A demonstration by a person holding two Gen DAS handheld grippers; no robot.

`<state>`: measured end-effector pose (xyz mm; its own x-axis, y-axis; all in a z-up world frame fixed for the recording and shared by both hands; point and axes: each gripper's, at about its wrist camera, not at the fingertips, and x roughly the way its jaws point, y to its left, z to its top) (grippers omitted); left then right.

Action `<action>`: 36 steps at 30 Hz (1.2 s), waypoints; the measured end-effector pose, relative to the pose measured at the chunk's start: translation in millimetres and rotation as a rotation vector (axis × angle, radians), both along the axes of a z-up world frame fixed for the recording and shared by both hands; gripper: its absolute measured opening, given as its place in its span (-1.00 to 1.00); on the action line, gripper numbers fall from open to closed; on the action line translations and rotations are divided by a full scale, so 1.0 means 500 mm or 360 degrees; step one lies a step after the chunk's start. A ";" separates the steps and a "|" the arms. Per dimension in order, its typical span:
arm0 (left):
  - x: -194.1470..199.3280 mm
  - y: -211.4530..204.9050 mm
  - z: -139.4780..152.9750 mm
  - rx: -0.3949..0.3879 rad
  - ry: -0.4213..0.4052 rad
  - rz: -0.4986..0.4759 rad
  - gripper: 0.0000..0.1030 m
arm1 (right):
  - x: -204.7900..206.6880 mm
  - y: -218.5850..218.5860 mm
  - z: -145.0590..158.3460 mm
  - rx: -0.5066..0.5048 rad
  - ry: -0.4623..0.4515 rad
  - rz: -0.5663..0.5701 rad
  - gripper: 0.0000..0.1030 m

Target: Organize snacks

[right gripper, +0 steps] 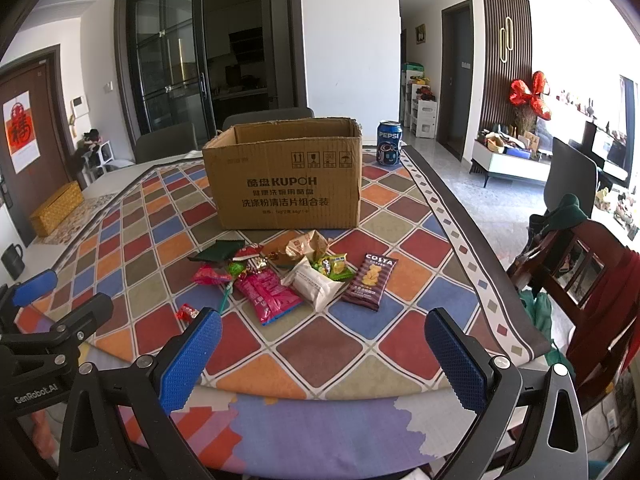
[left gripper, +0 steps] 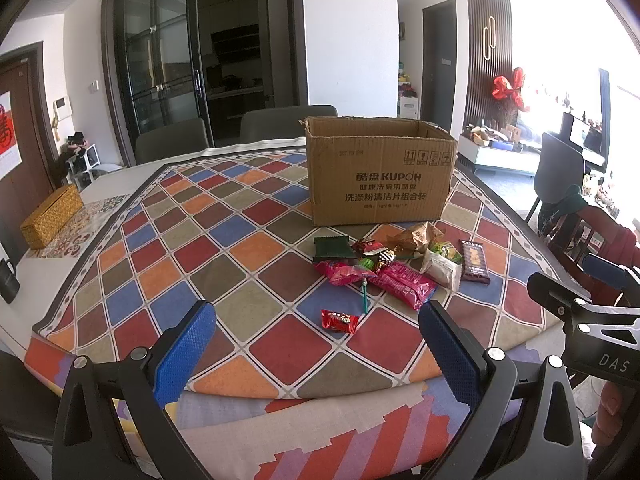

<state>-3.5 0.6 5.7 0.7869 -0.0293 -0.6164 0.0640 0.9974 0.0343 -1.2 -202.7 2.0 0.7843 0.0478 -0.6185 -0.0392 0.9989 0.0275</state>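
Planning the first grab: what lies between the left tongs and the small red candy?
Nothing but bare checkered tablecloth separates the open left tongs from the small red candy, shown in the left wrist view.

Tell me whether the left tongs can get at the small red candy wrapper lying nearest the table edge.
Probably yes. The left tongs are open and empty, and the small red candy wrapper lies alone on the checkered cloth straight ahead of them, apart from the pile, with nothing between.
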 end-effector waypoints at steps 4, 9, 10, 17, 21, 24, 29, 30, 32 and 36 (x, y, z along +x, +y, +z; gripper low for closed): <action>0.001 -0.001 -0.001 0.0000 -0.0001 -0.0001 1.00 | 0.001 0.000 0.000 0.0001 0.0000 0.0001 0.98; 0.000 0.000 0.000 0.0001 0.0001 0.0000 1.00 | 0.001 0.001 0.000 0.0000 0.0000 0.0001 0.98; 0.000 0.000 -0.001 -0.0001 0.0000 0.0000 1.00 | 0.002 0.001 0.000 0.0000 0.0000 0.0000 0.98; -0.001 0.000 -0.001 -0.0001 0.0000 0.0001 1.00 | 0.005 0.004 -0.003 0.0002 0.0004 0.0003 0.98; 0.000 0.000 -0.002 -0.0001 0.0004 -0.0001 1.00 | 0.002 0.003 0.002 -0.0001 0.0009 0.0006 0.98; 0.002 0.005 -0.002 -0.0006 0.0024 0.0007 1.00 | 0.004 0.009 -0.004 -0.0002 0.0015 0.0010 0.98; 0.019 0.007 -0.016 -0.0015 0.0075 0.0015 1.00 | 0.021 0.014 -0.014 -0.0010 0.0056 0.0030 0.98; 0.027 0.004 -0.025 -0.0015 0.0085 0.0016 1.00 | 0.027 0.016 -0.019 -0.0013 0.0067 0.0038 0.98; 0.036 0.008 -0.034 -0.0031 0.0103 0.0008 0.99 | 0.034 0.019 -0.026 -0.0015 0.0090 0.0060 0.98; 0.057 0.009 -0.051 -0.0045 0.0146 -0.0025 0.85 | 0.057 0.031 -0.040 -0.0021 0.0128 0.0124 0.98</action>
<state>25.0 5.1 -19.9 0.7263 -0.0597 -0.6848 0.0811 0.9967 -0.0009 27.4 -187.1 -17.9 0.7263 0.0979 -0.6804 -0.1149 0.9932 0.0202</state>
